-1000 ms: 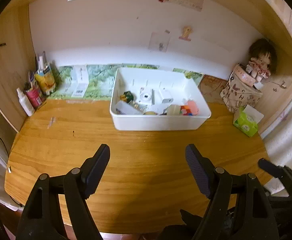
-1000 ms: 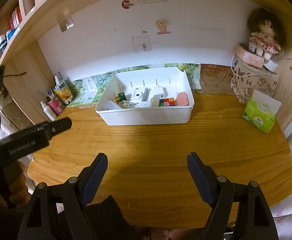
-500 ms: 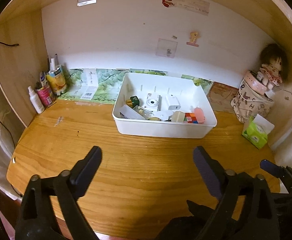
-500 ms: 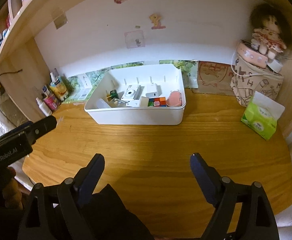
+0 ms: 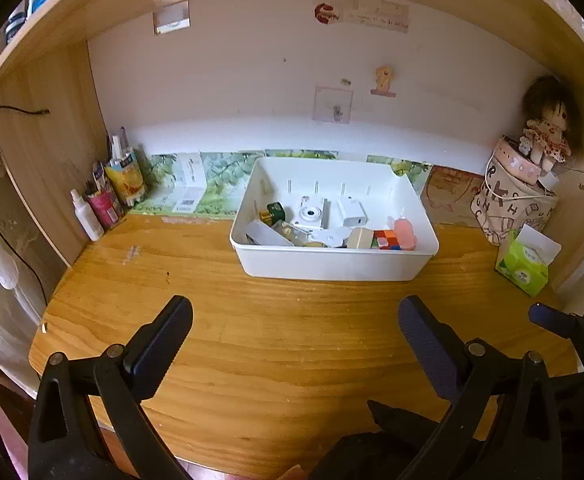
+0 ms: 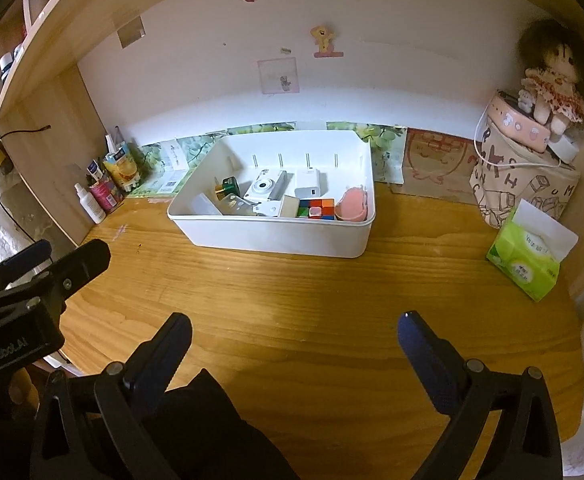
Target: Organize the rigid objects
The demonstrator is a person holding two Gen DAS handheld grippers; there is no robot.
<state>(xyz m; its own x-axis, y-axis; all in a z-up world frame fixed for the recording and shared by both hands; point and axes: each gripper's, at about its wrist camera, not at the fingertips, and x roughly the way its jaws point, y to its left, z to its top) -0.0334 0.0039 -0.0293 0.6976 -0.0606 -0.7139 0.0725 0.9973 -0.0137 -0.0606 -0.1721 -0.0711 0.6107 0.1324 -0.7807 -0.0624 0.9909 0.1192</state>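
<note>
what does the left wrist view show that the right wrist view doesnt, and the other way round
Only the left wrist view: the left gripper from behind, open with nothing between its jaws, which have just been opening.

Only the right wrist view: the right gripper from behind, equally open, also just widened, and the white charger beside the doll.

Both: the white bin of small items, the green tissue pack, the bottles at the left wall, and the other gripper at one edge.

White rectangular bin on the wooden desk, open-topped, holding the rigid objects along its near side: green-and-gold box, white camera, white charger, colour cube, pink case at the right end.
</note>
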